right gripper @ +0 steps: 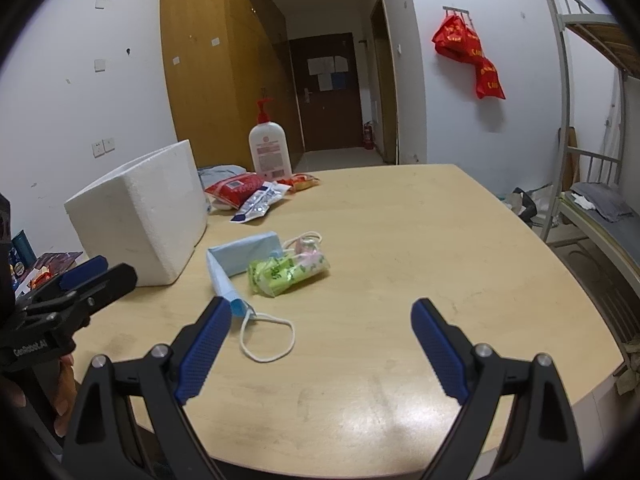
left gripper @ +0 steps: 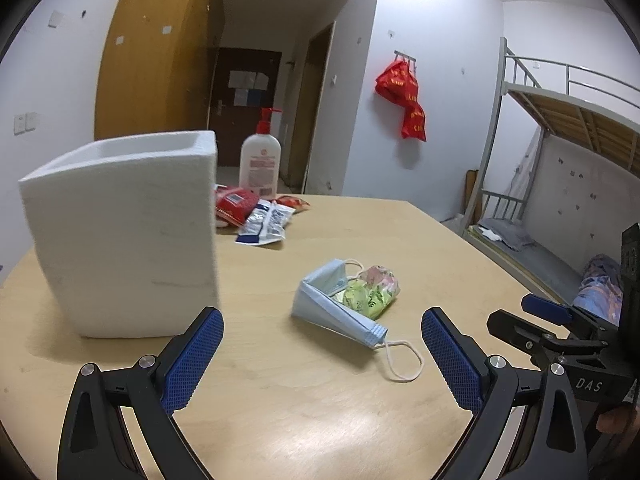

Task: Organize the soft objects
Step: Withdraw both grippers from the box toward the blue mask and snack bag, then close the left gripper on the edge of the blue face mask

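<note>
Meanwhile, both grippers hover above the near edge of the wooden surface [right gripper: 400, 240], the left gripper [left gripper: 322, 354] and right gripper [right gripper: 320, 340] each with jaws spread wide, holding nothing. Mid-surface, a blue face mask [left gripper: 332, 304] lies against tissue packets [left gripper: 370, 292], beside a white foam box [left gripper: 128, 232].

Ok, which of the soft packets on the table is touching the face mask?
The green tissue pack, lying against the blue face mask; the red packet and blue-white packet lie apart near the bottle.

Left gripper [left gripper: 322, 354] and right gripper [right gripper: 322, 342] both hover empty, jaws spread wide.
</note>
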A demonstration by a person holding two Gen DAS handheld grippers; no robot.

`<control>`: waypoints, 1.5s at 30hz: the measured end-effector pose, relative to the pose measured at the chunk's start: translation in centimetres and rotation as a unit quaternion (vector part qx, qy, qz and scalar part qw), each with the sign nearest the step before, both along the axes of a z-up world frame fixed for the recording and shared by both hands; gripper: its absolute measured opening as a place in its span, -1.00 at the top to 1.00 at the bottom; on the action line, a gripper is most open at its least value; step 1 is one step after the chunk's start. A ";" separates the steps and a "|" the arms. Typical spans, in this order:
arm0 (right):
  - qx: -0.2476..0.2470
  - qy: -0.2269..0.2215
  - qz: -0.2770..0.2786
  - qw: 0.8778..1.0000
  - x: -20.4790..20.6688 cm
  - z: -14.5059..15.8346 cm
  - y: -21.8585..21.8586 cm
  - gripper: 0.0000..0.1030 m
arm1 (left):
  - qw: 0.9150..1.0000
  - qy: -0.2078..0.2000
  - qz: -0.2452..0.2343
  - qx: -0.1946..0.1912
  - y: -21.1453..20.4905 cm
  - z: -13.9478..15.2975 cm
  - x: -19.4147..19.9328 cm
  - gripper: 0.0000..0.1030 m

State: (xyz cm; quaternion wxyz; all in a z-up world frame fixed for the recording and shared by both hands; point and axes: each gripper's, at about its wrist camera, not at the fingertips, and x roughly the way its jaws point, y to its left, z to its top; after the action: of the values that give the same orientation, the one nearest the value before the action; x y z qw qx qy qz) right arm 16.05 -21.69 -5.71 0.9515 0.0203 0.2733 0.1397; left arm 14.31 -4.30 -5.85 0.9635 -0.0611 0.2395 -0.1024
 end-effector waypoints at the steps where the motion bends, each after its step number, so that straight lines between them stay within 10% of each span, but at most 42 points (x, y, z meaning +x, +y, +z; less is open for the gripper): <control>1: -0.001 0.001 0.000 1.000 0.1 -0.1 0.0 -0.82 | 1.000 0.004 0.000 0.000 -0.2 -0.1 0.4 -0.93; 25: 0.011 0.026 0.003 1.000 3.9 -1.4 -1.5 -0.82 | 0.997 0.077 0.003 -0.007 -2.7 -1.6 7.4 -0.92; 38: 0.006 0.044 0.017 0.999 6.4 -2.1 -1.0 -0.82 | 0.988 0.152 0.027 -0.001 -2.0 -4.1 11.2 -0.31; 45: 0.005 0.048 0.031 0.998 7.4 -2.2 -0.4 -0.82 | 0.982 0.186 0.046 -0.004 -1.2 -5.2 12.8 0.70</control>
State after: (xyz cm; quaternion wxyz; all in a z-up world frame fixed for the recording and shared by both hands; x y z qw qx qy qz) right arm 23.43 -22.05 -7.89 0.9324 0.0230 0.3185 0.1696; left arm 27.09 -5.53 -11.06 0.9058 -0.0939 0.4106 -0.0459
